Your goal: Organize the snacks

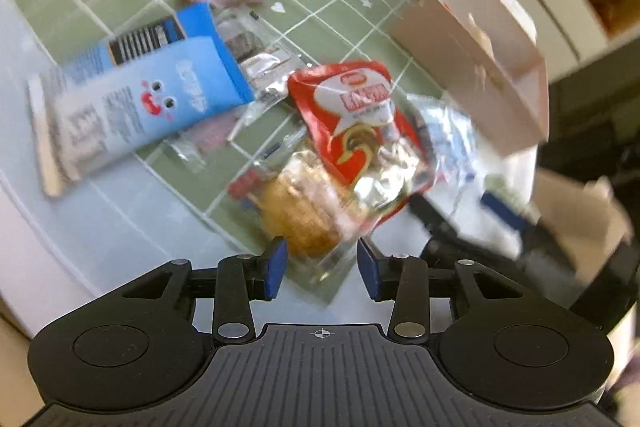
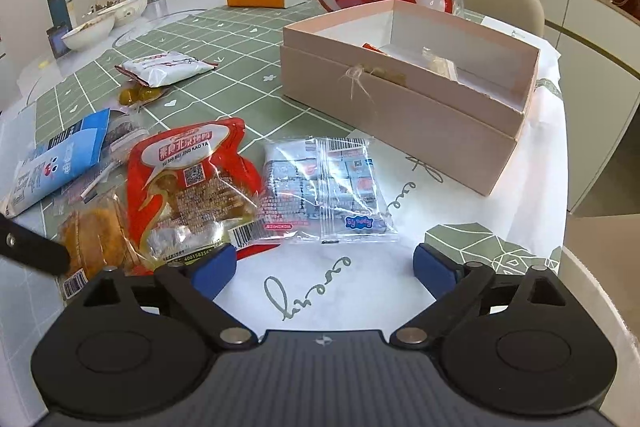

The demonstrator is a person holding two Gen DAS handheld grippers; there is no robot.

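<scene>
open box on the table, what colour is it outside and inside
The box is pale pink outside with a white interior; the right wrist view shows it best.

left gripper (image 1: 322, 269) parted | pastry packet (image 1: 304, 223) between jaws | blurred

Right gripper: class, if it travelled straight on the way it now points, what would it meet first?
Probably the clear pack of small blue-wrapped sweets, lying flat just ahead of the open right gripper; the pink box sits further back. Depth is uncertain.

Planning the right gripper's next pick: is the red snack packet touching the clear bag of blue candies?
Touching. The right wrist view shows the red snack packet overlapping the clear candy bag edge, no gap.
</scene>
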